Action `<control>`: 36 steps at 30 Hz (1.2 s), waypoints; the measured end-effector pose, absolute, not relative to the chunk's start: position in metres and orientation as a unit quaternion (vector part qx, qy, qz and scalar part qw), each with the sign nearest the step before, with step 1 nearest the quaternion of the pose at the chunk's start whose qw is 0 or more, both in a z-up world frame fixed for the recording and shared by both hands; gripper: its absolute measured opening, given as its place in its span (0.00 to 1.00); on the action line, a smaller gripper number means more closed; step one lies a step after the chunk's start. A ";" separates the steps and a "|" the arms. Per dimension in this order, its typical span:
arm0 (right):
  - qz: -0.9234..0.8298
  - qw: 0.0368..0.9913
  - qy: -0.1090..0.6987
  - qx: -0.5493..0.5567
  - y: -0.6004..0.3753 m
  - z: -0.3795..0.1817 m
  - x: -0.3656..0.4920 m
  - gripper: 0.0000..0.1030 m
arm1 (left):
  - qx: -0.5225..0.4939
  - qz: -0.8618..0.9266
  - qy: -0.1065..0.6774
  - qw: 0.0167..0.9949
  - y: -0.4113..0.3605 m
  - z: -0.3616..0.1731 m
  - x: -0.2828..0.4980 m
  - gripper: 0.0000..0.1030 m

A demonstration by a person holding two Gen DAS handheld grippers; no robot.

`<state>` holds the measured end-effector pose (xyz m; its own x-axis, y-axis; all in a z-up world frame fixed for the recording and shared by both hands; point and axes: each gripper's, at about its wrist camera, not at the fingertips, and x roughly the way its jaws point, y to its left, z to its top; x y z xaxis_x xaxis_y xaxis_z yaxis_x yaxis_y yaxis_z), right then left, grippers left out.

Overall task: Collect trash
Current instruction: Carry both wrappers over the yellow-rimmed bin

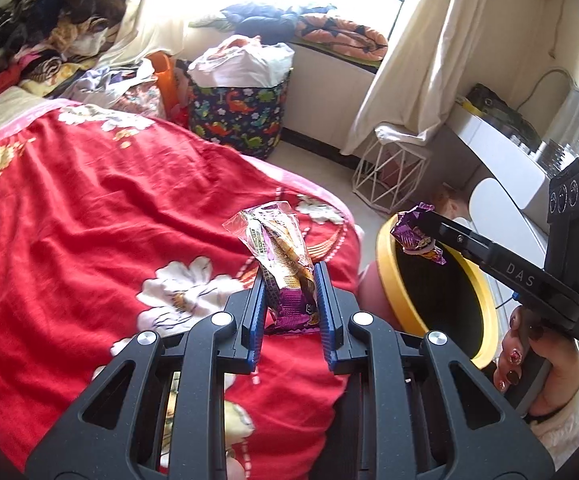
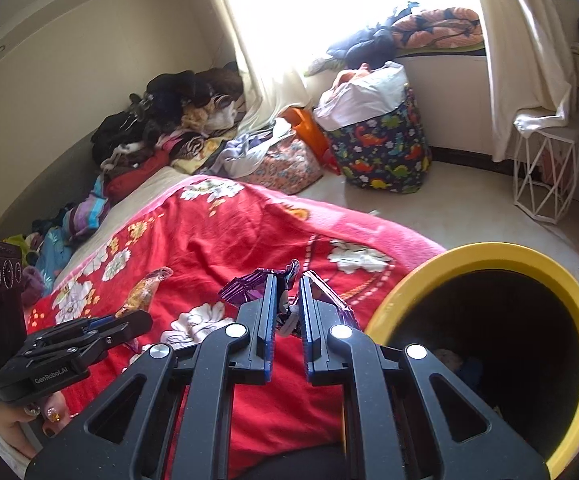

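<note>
My left gripper (image 1: pixel 289 276) is shut on a clear and purple snack wrapper (image 1: pixel 277 248), which sticks up above the red flowered blanket (image 1: pixel 109 208). To the right, my right gripper (image 1: pixel 425 220) is shut on a crumpled purple wrapper (image 1: pixel 415 236) that hangs over the yellow-rimmed bin (image 1: pixel 385 280). In the right wrist view the right gripper (image 2: pixel 289 280) pinches that purple wrapper (image 2: pixel 245 286) just left of the bin (image 2: pixel 489 250), whose inside is dark. At far left, the left gripper (image 2: pixel 137 320) holds its wrapper (image 2: pixel 145 286) over the blanket (image 2: pixel 217 240).
A dinosaur-print fabric basket (image 2: pixel 381 152) with a white bag stands by the window. A white wire stand (image 2: pixel 545 176) sits under the curtain (image 2: pixel 521 60). Clothes (image 2: pixel 169 120) are piled at the bed's far end. A white desk (image 1: pixel 501 148) is behind the bin.
</note>
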<state>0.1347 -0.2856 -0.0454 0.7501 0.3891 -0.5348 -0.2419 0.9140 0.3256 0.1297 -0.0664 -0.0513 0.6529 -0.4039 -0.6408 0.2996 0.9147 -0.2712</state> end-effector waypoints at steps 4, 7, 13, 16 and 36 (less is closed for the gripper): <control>0.153 0.931 0.309 0.125 -0.301 -0.046 0.129 0.10 | -0.063 -0.206 0.366 0.905 -0.079 -0.048 0.130 0.16; 0.136 0.932 0.309 0.132 -0.315 -0.048 0.124 0.10 | -0.058 -0.216 0.365 0.904 -0.091 -0.047 0.131 0.16; 0.095 0.935 0.309 0.150 -0.345 -0.053 0.113 0.10 | -0.045 -0.240 0.362 0.900 -0.120 -0.044 0.131 0.16; 0.075 0.934 0.309 0.164 -0.362 -0.057 0.110 0.10 | -0.038 -0.252 0.362 0.897 -0.135 -0.043 0.131 0.16; 0.005 0.926 0.303 0.226 -0.435 -0.071 0.095 0.14 | 0.011 -0.320 0.377 0.869 -0.218 -0.060 0.127 0.17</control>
<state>0.0953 -0.4349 -0.0706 0.8158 0.1462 -0.5595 0.1280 0.8979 0.4212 0.1267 -0.2183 -0.0599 0.5101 -0.5479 -0.6630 0.5647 0.7948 -0.2222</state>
